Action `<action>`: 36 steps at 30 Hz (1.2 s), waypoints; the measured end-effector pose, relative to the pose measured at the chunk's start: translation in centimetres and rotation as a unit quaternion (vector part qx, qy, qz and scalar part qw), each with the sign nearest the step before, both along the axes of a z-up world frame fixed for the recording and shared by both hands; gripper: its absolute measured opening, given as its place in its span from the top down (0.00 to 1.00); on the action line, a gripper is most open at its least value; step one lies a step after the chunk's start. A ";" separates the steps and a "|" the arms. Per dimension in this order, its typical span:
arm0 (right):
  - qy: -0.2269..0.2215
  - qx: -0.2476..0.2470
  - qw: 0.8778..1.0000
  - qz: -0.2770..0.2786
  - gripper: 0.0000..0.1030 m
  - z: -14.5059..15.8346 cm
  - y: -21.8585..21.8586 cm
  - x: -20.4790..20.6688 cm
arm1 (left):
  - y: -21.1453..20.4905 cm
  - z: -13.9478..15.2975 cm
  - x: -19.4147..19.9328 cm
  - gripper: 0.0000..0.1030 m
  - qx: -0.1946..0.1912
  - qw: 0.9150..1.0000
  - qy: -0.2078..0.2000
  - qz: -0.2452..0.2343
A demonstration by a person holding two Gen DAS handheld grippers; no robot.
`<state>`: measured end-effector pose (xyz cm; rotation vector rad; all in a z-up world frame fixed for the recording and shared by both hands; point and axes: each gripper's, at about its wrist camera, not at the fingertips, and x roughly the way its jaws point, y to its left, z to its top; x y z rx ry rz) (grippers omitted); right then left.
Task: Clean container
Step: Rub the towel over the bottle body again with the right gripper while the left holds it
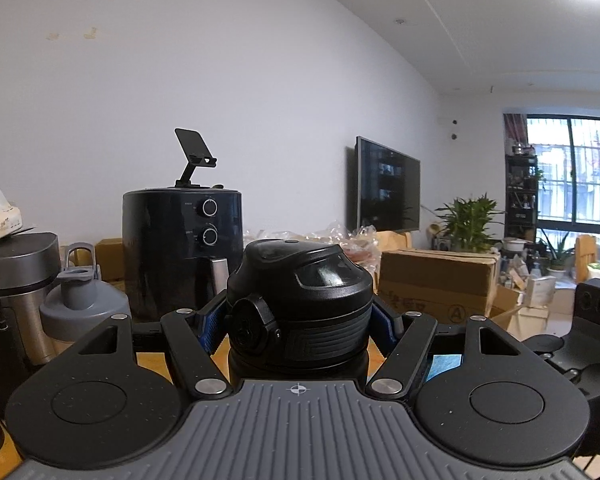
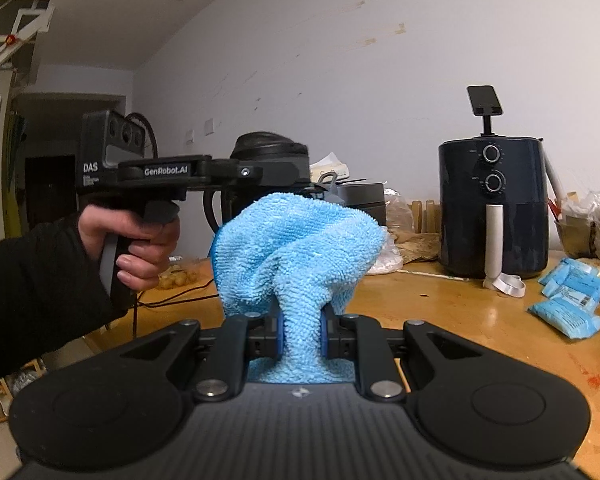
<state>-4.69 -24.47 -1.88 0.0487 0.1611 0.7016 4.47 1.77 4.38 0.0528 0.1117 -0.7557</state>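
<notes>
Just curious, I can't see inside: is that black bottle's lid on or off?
On. The black lid sits on the bottle, which stands upright between the left hand-held gripper's fingers. Whether it is screwed tight cannot be told.

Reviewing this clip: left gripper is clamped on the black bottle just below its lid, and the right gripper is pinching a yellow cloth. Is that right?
Not quite. The cloth pinched in the right gripper is light blue, not yellow; the right wrist view shows it. The rest holds: the left gripper is clamped on the black bottle just below its lid.

Blue cloth pinched in the right gripper
The right gripper clamps a blue cloth above the wooden table
</notes>
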 end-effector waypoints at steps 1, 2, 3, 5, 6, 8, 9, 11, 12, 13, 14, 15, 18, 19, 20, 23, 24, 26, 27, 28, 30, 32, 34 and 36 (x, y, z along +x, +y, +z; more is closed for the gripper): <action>-0.001 -0.004 1.000 0.001 0.89 0.0 0.4 0.2 | 0.0 -0.1 0.0 0.34 -0.001 1.000 0.000 0.000; -0.001 -0.009 1.000 0.001 0.89 0.0 0.7 0.5 | 0.0 -0.1 0.0 0.34 -0.001 1.000 0.000 0.000; -0.002 -0.013 1.000 0.002 0.89 0.0 1.1 0.8 | 0.1 -0.1 0.0 0.34 -0.002 1.000 0.001 0.000; 0.002 -0.018 1.000 0.007 0.89 -0.2 1.8 1.6 | 0.1 -0.2 0.1 0.34 -0.004 1.000 0.002 0.000; 0.003 -0.020 1.000 0.009 0.89 -0.3 2.2 1.9 | 0.1 -0.2 0.1 0.34 -0.005 1.000 0.004 -0.001; 0.003 -0.026 1.000 0.010 0.89 -0.6 2.9 2.6 | 0.2 -0.2 0.2 0.34 -0.007 1.000 0.006 -0.002; 0.003 -0.028 1.000 0.009 0.89 -0.7 3.2 2.8 | 0.2 -0.1 0.3 0.34 -0.008 1.000 0.008 -0.003; 0.007 -0.029 1.000 0.005 0.89 -1.0 3.7 3.3 | 0.3 -0.1 0.3 0.34 -0.010 1.000 0.011 -0.004; 0.007 -0.028 1.000 0.004 0.89 -1.1 3.9 3.4 | 0.3 -0.1 0.4 0.34 -0.011 1.000 0.012 -0.004; 0.007 -0.027 1.000 0.002 0.89 -1.2 4.0 3.4 | 0.4 -0.2 0.5 0.34 -0.014 1.000 0.013 -0.005; 0.008 -0.026 1.000 0.002 0.89 -1.3 4.1 3.4 | 0.5 -0.2 0.6 0.34 -0.016 1.000 0.015 -0.007; 0.009 -0.027 1.000 0.001 0.90 -1.3 4.1 3.4 | 0.6 -0.2 0.5 0.34 -0.017 1.000 0.015 -0.009; 0.009 -0.030 1.000 -0.002 0.90 -1.4 4.1 3.3 | 0.4 -0.2 0.5 0.34 -0.016 1.000 0.015 -0.007; 0.006 -0.029 1.000 -0.005 0.90 -1.4 4.2 3.2 | 0.4 -0.2 0.5 0.34 -0.016 1.000 0.015 -0.007; 0.004 -0.028 1.000 -0.007 0.90 -1.4 4.2 3.1 | 0.4 -0.2 0.5 0.34 -0.017 1.000 0.015 -0.006; -0.007 -0.027 0.999 -0.015 0.90 -1.2 4.5 2.8 | 0.4 -0.2 0.5 0.34 -0.017 1.000 0.016 -0.006; -0.013 -0.026 0.999 -0.018 0.90 -1.0 4.5 2.7 | 0.4 -0.2 0.5 0.34 -0.017 1.000 0.017 -0.006; -0.025 -0.022 0.999 -0.022 0.90 -0.5 4.5 2.4 | 0.4 -0.1 0.5 0.34 -0.015 1.000 0.017 -0.006; -0.032 -0.020 0.999 -0.024 0.90 -0.2 4.6 2.2 | 0.4 -0.1 0.5 0.34 -0.014 1.000 0.017 -0.007; -0.039 -0.018 0.999 -0.026 0.90 0.3 4.6 2.1 | 0.4 -0.1 0.5 0.34 -0.012 1.000 0.017 -0.006; -0.052 -0.015 0.998 -0.029 0.90 1.0 4.8 1.8 | 0.2 -0.1 0.4 0.34 -0.003 1.000 0.013 -0.004; -0.057 -0.013 0.998 -0.029 0.90 1.5 4.8 1.8 | 0.2 -0.1 0.4 0.34 0.002 1.000 0.013 -0.001; -0.061 -0.010 0.998 -0.029 0.90 1.7 4.8 1.8 | 0.2 -0.1 0.5 0.34 0.000 1.000 0.015 -0.001; -0.062 -0.007 0.998 -0.030 0.90 1.8 4.8 1.7 | 0.2 -0.1 0.5 0.34 -0.001 1.000 0.015 -0.001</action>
